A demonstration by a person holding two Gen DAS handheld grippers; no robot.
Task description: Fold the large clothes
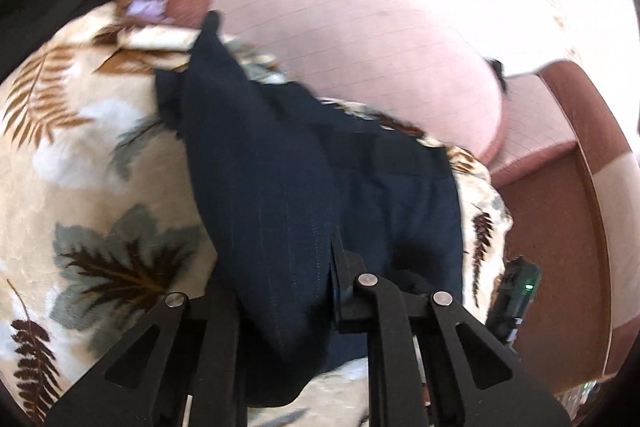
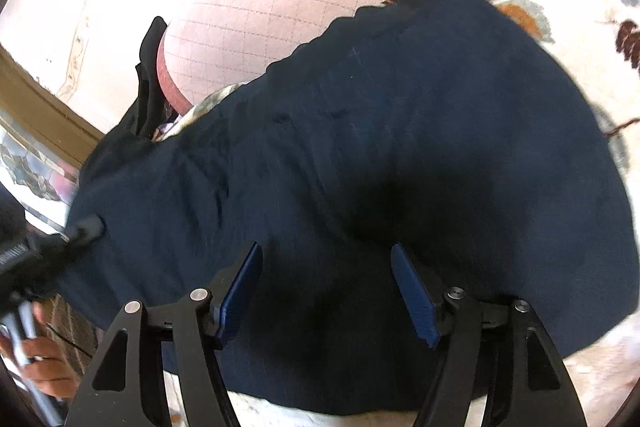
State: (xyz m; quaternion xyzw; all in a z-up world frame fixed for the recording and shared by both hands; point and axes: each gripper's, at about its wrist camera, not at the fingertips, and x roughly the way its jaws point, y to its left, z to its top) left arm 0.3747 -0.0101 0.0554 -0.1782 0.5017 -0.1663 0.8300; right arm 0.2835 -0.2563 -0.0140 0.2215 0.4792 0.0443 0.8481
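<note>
Navy garment (image 2: pixel 360 147) lies on a leaf-print blanket (image 1: pixel 80 155) beside a pink quilted cushion (image 1: pixel 360 27). Left gripper (image 1: pixel 334 267) pinches its edge; right gripper (image 2: pixel 326 283) jaws spread above it. Only the right view shows a hand (image 2: pixel 48 367).

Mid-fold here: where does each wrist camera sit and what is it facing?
Left wrist: on the left gripper, aimed down at the navy garment on the leaf-print blanket; jaws shut on a fold.
Right wrist: on the right gripper, jaws open above the garment; a hand shows lower left.
Shared: garment, blanket, pink headboard.
</note>
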